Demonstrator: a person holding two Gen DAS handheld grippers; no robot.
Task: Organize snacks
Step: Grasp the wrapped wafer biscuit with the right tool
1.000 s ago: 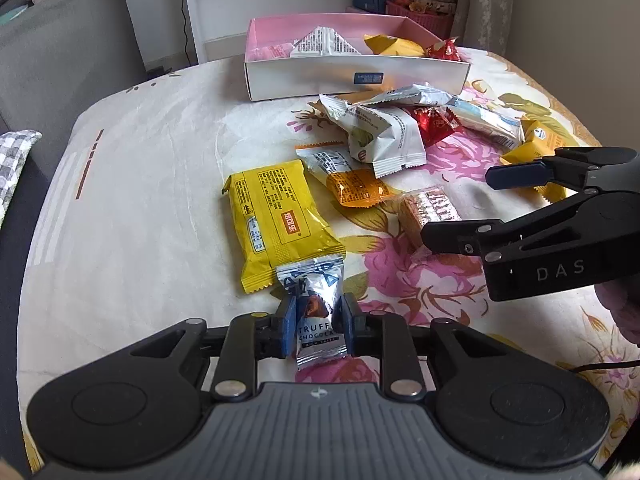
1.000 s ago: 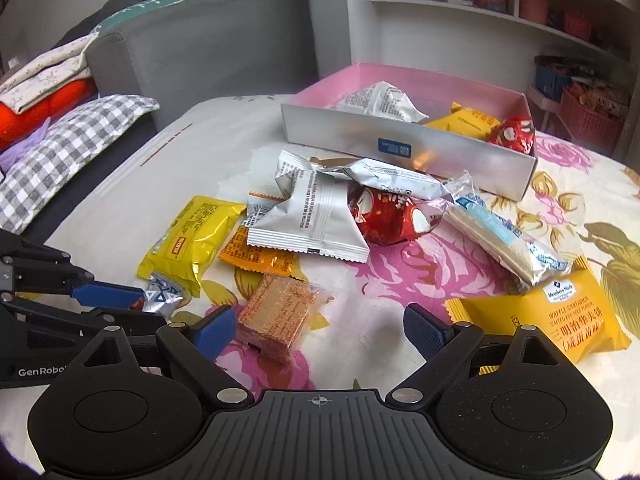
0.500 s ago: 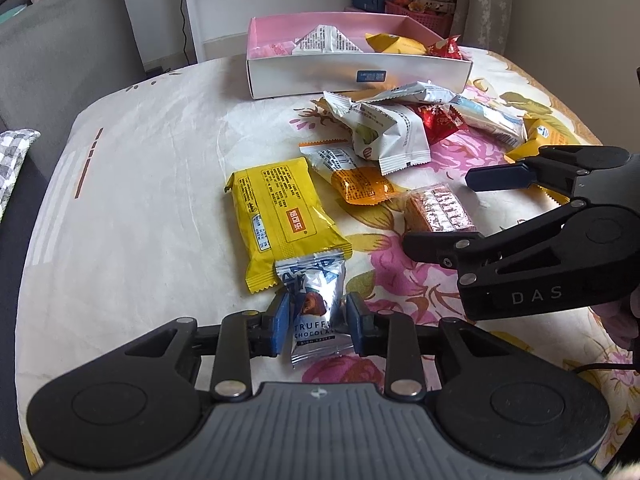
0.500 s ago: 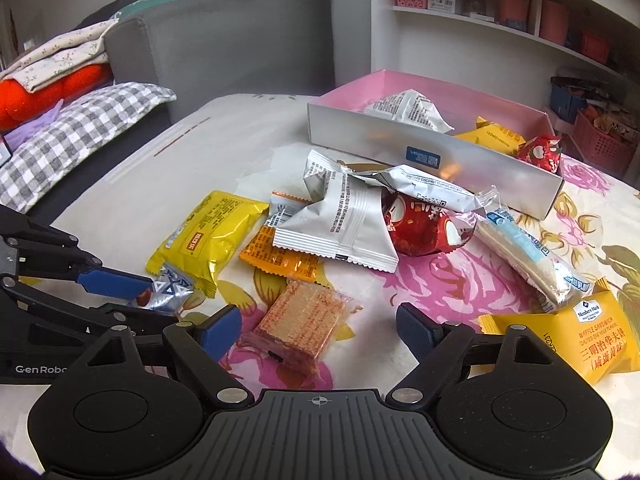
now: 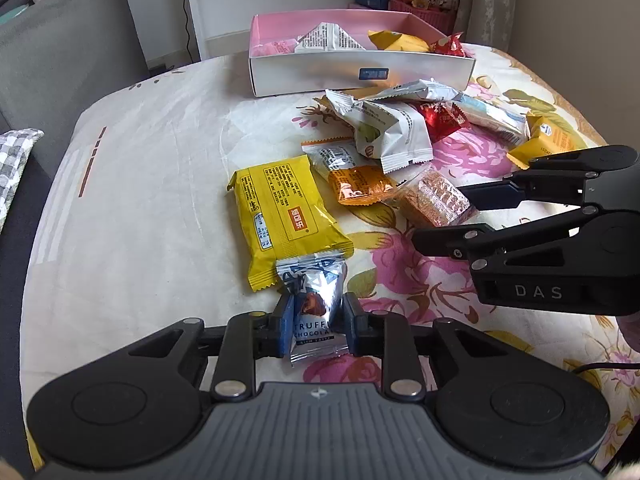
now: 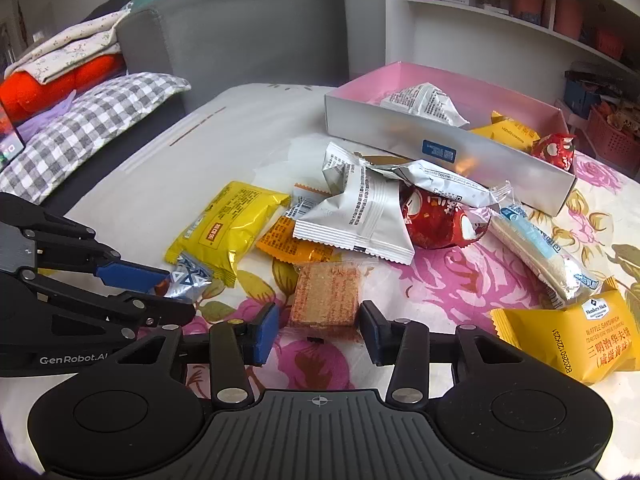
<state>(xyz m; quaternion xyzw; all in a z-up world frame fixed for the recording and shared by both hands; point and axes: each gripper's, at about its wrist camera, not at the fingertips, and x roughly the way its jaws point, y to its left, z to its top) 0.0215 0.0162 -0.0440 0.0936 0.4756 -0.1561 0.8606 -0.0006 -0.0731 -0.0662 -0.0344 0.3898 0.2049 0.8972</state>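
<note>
While the left gripper point(image 5: 316, 322) lay low over the floral tablecloth point(image 5: 140, 208), its blue pads were closed against both sides of a silver truffle chocolate packet point(image 5: 316, 312), which rested on the cloth with its far end overlapping the near edge of a yellow wrapped bar point(image 5: 284, 220). The right gripper point(image 6: 319, 330) was open to a moderate width, its fingers flanking a clear-wrapped wafer block point(image 6: 325, 298) without visibly touching it; it held nothing. The wafer block lay on the cloth just in front of an orange sachet point(image 6: 294, 246), itself partly beneath a white pillow pack point(image 6: 360, 216). Behind that pack lay a red foil snack point(image 6: 438, 220) and a long silver coconut bar point(image 6: 440, 186), with a pale blue-labelled bar point(image 6: 540, 250) to the right and a yellow waffle sandwich packet point(image 6: 576, 338) nearest the right edge. At the far side of the pile stood the pink-lined box point(image 6: 440, 150), a blue label on its white front wall, holding a white packet point(image 6: 424, 104), a yellow packet point(image 6: 512, 130) and a red foil piece point(image 6: 556, 150) at its corner. In the left wrist view the right gripper appeared from the side, its fingers on either side of the wafer block. A grey sofa point(image 6: 240, 32) and a checked cushion point(image 6: 92, 120) lay beyond the table.
</note>
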